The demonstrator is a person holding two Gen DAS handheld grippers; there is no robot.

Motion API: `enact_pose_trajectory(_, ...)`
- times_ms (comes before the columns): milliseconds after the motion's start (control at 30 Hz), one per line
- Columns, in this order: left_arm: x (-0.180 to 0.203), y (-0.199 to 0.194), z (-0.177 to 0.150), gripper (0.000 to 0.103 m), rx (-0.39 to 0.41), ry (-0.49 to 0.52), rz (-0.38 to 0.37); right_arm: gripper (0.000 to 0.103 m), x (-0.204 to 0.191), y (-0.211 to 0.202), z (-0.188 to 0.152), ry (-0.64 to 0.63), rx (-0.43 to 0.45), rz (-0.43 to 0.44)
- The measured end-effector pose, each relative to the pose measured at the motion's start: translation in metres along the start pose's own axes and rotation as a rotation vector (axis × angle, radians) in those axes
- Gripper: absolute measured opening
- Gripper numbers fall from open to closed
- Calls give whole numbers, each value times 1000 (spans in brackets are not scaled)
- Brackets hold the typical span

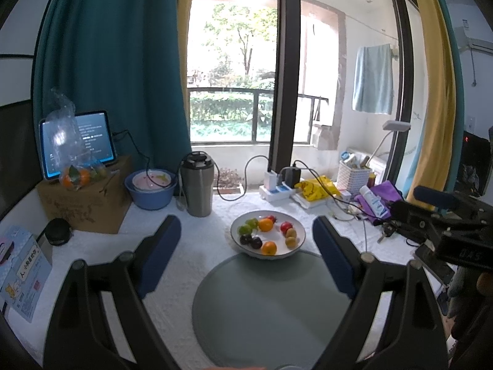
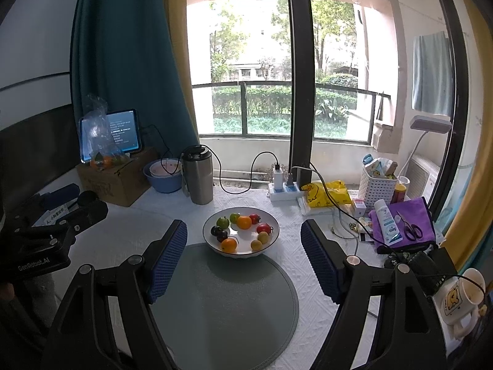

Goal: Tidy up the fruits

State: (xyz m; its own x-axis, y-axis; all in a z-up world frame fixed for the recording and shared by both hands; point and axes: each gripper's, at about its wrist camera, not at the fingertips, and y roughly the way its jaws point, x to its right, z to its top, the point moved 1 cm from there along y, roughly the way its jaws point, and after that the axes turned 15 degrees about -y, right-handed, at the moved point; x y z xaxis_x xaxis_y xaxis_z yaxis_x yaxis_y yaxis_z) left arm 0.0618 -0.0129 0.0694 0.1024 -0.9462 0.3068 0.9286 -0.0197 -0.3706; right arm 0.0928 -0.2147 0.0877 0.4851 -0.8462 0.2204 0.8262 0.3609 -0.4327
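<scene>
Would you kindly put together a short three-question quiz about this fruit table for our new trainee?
1. True or false: the left tool is shut on an orange.
2. Multiple choice: the white plate of fruit rests A) wholly on the grey-green round mat, B) at the mat's far edge, partly over it, C) on the cardboard box.
3. Fill in: the steel tumbler stands just right of the blue ____.

Key: 1 false, both tools are open and hold nothing, the right tool too; 2 B; 3 basin.
</scene>
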Motion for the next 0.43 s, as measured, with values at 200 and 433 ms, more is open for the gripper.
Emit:
enact_pose_trajectory(200, 0, 1, 0, 88, 0, -1, -2, 79, 0, 0, 0, 1, -1, 0)
enact_pose_trajectory(433, 1, 12, -5, 88, -24, 7, -12, 79, 6, 6, -3, 2, -12, -6)
